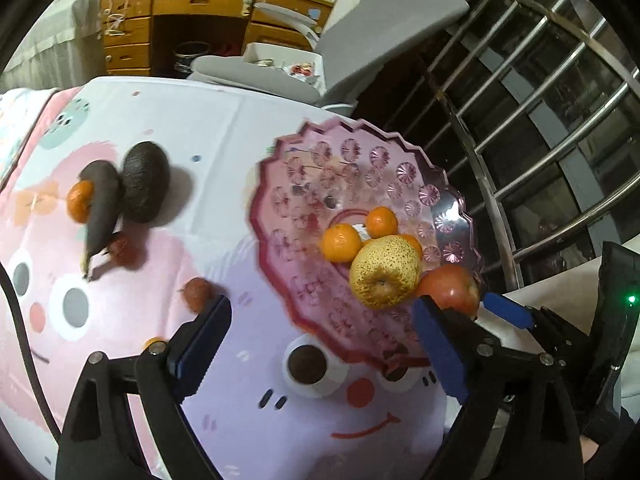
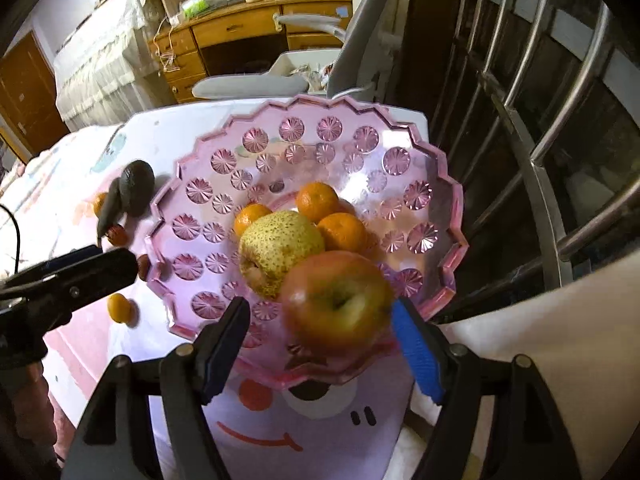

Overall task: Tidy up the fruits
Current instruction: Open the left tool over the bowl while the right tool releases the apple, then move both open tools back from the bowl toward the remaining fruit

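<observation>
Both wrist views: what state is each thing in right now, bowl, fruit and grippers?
pink bowl: upright on the cloth, partly filled.
pear: in the bowl, against the oranges.
three oranges: in the bowl, behind the pear.
apple: blurred, over the bowl's near rim, between the right gripper's jaws, one pad clear of it.
right gripper: open.
left gripper: open, empty.
avocado: on the cloth, outside the bowl.

Left gripper, right gripper agape.

A wooden desk and grey chair stand beside steel window bars.
</observation>
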`<state>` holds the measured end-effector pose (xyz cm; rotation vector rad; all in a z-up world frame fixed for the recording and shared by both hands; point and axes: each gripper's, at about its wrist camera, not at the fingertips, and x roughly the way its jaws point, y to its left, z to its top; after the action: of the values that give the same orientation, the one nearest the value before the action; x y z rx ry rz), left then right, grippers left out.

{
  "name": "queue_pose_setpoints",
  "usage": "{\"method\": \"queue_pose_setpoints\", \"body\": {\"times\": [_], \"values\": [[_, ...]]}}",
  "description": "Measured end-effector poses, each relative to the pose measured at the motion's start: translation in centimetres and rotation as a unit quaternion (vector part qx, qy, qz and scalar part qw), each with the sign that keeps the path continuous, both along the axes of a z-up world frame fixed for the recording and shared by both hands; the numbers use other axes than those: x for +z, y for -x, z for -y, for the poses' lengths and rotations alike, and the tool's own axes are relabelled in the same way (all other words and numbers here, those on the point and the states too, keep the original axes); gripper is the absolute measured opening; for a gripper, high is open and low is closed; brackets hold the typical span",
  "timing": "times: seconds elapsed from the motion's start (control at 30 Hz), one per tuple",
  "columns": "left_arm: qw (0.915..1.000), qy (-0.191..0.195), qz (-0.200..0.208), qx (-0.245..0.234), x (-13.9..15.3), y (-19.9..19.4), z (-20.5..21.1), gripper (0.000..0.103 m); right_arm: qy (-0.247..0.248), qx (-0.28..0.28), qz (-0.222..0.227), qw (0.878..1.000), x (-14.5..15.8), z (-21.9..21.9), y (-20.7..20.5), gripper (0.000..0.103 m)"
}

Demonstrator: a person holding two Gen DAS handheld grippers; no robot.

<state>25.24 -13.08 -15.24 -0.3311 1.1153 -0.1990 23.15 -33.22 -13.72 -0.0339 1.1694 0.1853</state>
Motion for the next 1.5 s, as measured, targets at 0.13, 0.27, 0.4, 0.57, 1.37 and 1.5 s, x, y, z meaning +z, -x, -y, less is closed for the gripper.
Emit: {"method": "queue_pose_setpoints", "body": {"times": [0.13, 0.27, 0.4, 0.57, 1.37, 1.5], "values": [[0.9998, -0.001, -0.007, 0.019, 0.2, 1.5, -2.4, 0.091, -0.003, -0.008, 0.005, 1.000, 0.5, -0.4, 1.4, 0.075], [0.9997, -0.011, -0.014, 0.019, 0.0, 3.6, -4.5, 0.091, -0.013, -0.023, 0.008, 1.000, 0.7, -0.9, 3.3, 0.075], [0.9994, -0.022, -0.022, 0.013, -0.4, 5.7, -6.8, 0.091, -0.025, -0.044, 0.007, 0.999, 0.5, -1.7, 5.4, 0.075], [0.9992, -0.033, -0.024, -0.002, -0.3, 7.8, -10.2, 0.091, -0.037, -0.072, -0.017, 0.997, -0.7, -3.6, 7.6, 0.075], [0.9824, -0.073, -0.044, -0.166, 1.0, 8.2, -26.6, 0.091, -0.100, -0.313, -0.040, 0.943, -4.8, -15.8, 14.7, 0.075], [0.9798, -0.069, -0.043, -0.182, 1.4, 7.6, -26.7, 0.091, -0.100, -0.319, -0.042, 0.942, -4.9, -17.2, 14.7, 0.075]]}}
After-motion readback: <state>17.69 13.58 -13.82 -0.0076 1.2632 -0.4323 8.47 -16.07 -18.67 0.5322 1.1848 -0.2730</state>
